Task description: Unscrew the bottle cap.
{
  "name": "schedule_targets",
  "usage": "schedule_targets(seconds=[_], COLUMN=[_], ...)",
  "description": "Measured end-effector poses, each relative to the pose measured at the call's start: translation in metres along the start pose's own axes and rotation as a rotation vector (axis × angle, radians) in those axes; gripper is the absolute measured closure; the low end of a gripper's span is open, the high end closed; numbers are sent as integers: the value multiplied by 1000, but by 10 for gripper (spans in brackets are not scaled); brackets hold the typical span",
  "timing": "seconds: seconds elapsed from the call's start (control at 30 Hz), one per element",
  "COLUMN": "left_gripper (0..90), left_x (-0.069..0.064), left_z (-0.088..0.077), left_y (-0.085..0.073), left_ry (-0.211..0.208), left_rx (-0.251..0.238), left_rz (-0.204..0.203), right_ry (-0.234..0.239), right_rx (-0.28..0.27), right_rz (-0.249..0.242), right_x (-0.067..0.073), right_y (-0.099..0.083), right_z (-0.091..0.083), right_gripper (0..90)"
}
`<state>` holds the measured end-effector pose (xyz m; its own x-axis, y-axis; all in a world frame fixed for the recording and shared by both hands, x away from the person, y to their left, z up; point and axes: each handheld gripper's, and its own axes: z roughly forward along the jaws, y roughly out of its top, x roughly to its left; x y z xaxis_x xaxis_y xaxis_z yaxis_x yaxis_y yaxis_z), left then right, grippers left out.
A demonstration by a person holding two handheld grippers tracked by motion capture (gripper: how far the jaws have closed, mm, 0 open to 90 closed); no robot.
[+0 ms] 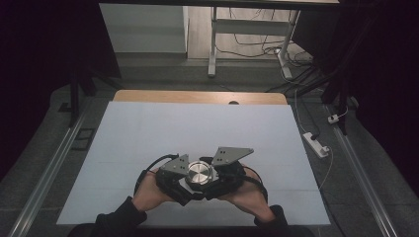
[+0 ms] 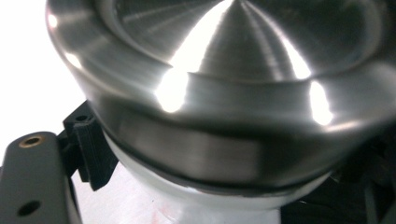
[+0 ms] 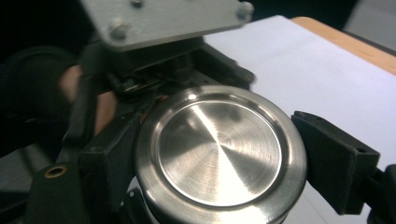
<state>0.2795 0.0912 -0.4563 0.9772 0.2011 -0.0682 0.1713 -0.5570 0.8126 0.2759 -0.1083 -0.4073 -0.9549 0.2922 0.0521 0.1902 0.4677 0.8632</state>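
Observation:
A small jar with a round brushed-steel lid (image 1: 199, 173) is held up near the front of the table between both grippers. My left gripper (image 1: 184, 183) comes in from the left and is shut on the jar's pale body (image 2: 201, 205) under the lid (image 2: 243, 60); one black fingertip (image 2: 91, 149) lies against it. My right gripper (image 3: 219, 158) is shut on the lid (image 3: 219, 144), with a black pad (image 3: 334, 158) pressed on its rim at each side. The right gripper (image 1: 217, 181) meets the jar from the right. A hand holds each gripper.
A white sheet (image 1: 197, 128) covers the table, with a strip of wood (image 1: 197, 96) bare at the far edge. A power strip (image 1: 316, 144) and cables lie on the floor at the right. Desk legs (image 1: 212, 49) stand beyond the table.

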Motion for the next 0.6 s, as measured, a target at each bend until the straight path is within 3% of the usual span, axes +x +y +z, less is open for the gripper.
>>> schedule_targets(seconds=[0.03,0.07,0.1,0.13,0.17,0.2,0.27,0.37,0.4,0.43,0.53,0.57,0.6], left_gripper=[152,152,152,152,152,152,152,152,152,152,152,152,152], left_x=[-1,-1,-2,-3,-4,-5,-9,-14,-14,-14,-8,-6,-2], left_z=[-1,-1,-2,-2,-2,-2,0,3,3,3,-1,-2,-3], left_y=[0,1,1,2,2,3,3,4,5,5,4,4,2], left_ry=[-24,-49,-72,-99,-123,-147,-189,-201,-186,-163,-61,-22,62], left_rx=[-5,-10,-17,-17,-16,-17,-12,-5,-3,-4,-2,0,7], left_rz=[8,22,31,43,64,82,123,156,151,139,77,53,5], right_ry=[0,39,116,116,203,203,290,397,397,337,276,222,106], right_rx=[0,-10,-21,-21,-29,-29,-40,-32,-22,-29,-45,-39,-12], right_rz=[0,-2,-20,-20,-43,-43,-74,-95,-88,-54,-17,-17,-23], right_x=[0,-1,-5,-5,-8,-8,-10,-12,-13,-14,-14,-13,-8], right_y=[0,0,-1,-1,-2,-2,-5,-10,-10,-7,-2,1,5], right_z=[0,-1,-5,-5,-8,-8,-9,-9,-9,-12,-18,-21,-22], right_gripper=[184,185,185,185,185,185,185,172,131,60,44,41,41])
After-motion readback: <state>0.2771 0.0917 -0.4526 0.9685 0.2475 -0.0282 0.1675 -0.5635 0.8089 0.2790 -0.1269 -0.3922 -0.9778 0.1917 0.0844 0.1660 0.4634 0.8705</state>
